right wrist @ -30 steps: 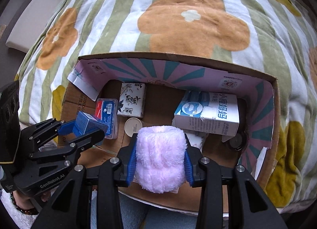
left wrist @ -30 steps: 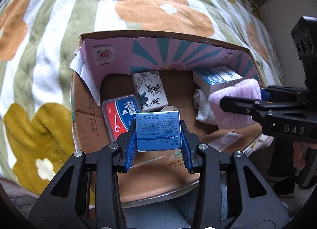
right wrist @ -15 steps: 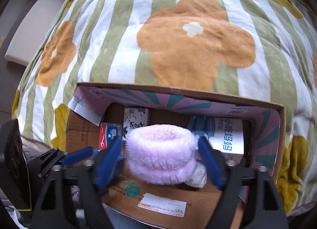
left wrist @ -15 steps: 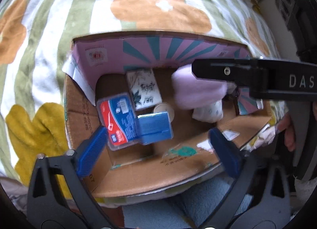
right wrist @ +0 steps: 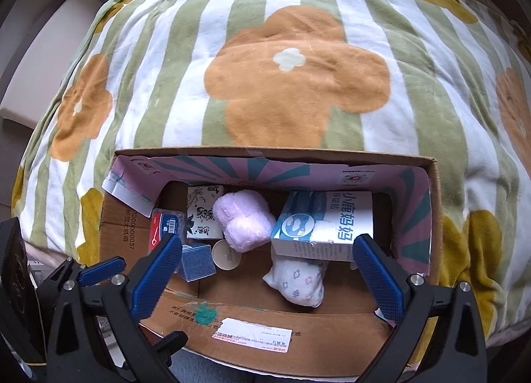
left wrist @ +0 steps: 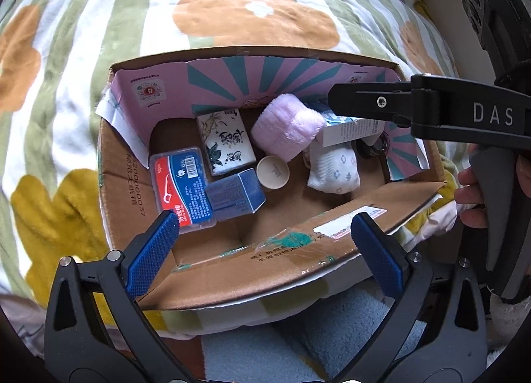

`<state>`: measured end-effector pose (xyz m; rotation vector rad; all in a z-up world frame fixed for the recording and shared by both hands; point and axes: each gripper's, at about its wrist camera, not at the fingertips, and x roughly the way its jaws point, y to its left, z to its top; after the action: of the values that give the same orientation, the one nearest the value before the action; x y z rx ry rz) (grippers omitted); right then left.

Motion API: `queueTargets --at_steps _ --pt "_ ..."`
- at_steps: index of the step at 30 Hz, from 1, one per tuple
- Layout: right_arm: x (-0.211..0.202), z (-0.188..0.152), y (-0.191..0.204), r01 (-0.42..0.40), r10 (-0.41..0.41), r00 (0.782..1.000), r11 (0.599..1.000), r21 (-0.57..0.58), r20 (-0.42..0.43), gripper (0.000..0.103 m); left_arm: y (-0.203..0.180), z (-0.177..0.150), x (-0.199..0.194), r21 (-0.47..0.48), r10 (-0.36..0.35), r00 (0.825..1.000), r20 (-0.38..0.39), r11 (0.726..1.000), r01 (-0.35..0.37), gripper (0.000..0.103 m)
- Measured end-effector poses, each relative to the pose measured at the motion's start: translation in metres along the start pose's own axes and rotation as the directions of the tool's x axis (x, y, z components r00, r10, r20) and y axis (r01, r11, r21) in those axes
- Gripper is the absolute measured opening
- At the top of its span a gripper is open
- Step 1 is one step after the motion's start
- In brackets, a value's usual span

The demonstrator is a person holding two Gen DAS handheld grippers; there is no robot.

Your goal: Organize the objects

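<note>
Left wrist view: the left gripper (left wrist: 265, 237) stands wide and empty above the cardboard box (left wrist: 232, 270); the small blue box (left wrist: 237, 195) lies on the box floor beyond its fingertips. Right wrist view: the right gripper (right wrist: 265, 270), jaws opening and empty, hangs above the pink fluffy roll (right wrist: 244, 222), which rests inside beside the blue-and-white carton (right wrist: 327, 225)

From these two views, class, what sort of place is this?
Probably a bedroom at home: a cardboard box sits on a plush flowered blanket that looks spread over a bed, and it holds household odds like a tissue pack and a sock.
</note>
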<state>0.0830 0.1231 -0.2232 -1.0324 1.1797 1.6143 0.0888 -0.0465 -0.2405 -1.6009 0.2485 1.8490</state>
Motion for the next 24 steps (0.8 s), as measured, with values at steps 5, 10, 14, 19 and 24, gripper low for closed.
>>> queueTargets --at_steps 5,10,14,19,24 --pt "-0.006 -0.001 -0.003 0.010 -0.010 1.000 1.000 -0.001 0.012 0.102 -0.003 0.002 -0.006 0.004 0.008 1.000 0.005 1.000 -0.008 0.103" --pt "-0.020 0.000 -0.007 0.022 -0.023 0.999 0.999 0.023 0.035 0.102 -0.004 0.013 -0.023 -0.006 0.032 0.999 0.042 0.999 -0.032 0.103" --pt "-0.042 0.002 -0.011 0.059 -0.061 0.995 0.998 0.033 0.075 0.102 -0.005 0.028 -0.044 -0.020 0.049 0.995 0.083 0.999 -0.048 0.103" --pt "-0.069 0.004 -0.016 0.088 -0.093 0.989 0.995 0.050 0.115 0.102 -0.003 0.048 -0.074 -0.051 0.053 0.986 0.156 0.998 -0.046 0.103" --pt "-0.089 0.002 -0.019 0.133 -0.141 0.978 0.989 0.064 0.153 0.102 -0.008 0.064 -0.099 -0.056 0.104 0.967 0.234 0.994 -0.094 0.103"
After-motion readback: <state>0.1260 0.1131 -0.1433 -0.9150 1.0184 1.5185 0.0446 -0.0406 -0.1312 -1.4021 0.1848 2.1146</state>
